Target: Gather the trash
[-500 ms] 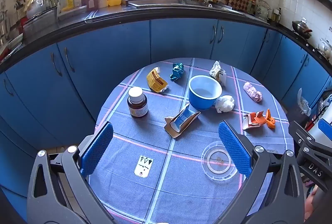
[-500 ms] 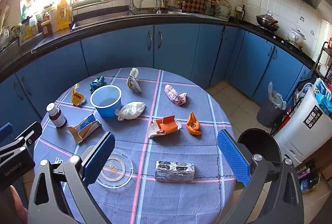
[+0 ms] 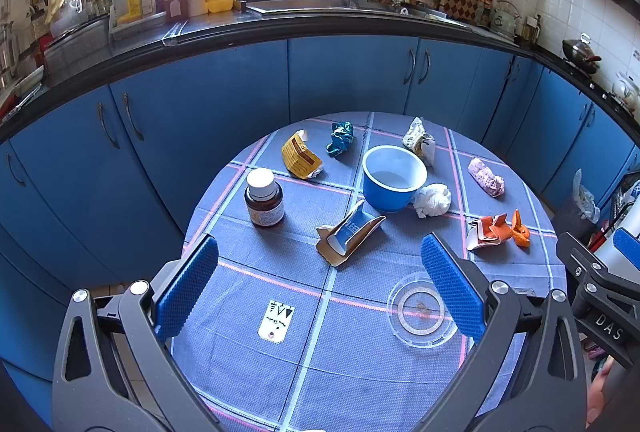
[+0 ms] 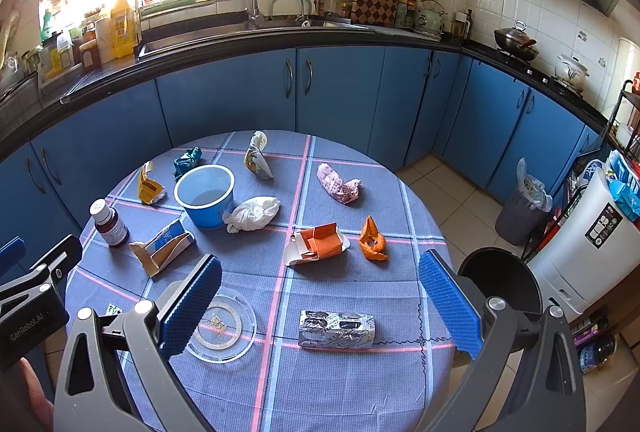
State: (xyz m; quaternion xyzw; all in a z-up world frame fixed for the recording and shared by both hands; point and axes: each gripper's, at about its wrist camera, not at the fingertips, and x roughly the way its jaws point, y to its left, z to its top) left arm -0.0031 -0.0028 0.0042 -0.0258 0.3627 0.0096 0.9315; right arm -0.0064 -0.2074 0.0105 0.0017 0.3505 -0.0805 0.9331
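Both the left gripper [image 3: 320, 284] and right gripper [image 4: 320, 296] hover with jaws spread wide, grasping nothing. Crumpled trash lies scattered around a blue cup [image 4: 206, 198] on the round table [image 4: 340, 384], the flattened silver carton [image 4: 337, 329] nearest.

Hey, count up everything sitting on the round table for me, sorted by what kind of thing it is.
Crumpled wrappers and cartons: 9, such as the silver packet and the orange peel-like scrap
Blue cup: 1
Brown bottle: 1
Clear plastic lid: 1
Small white tag: 1
Total: 13
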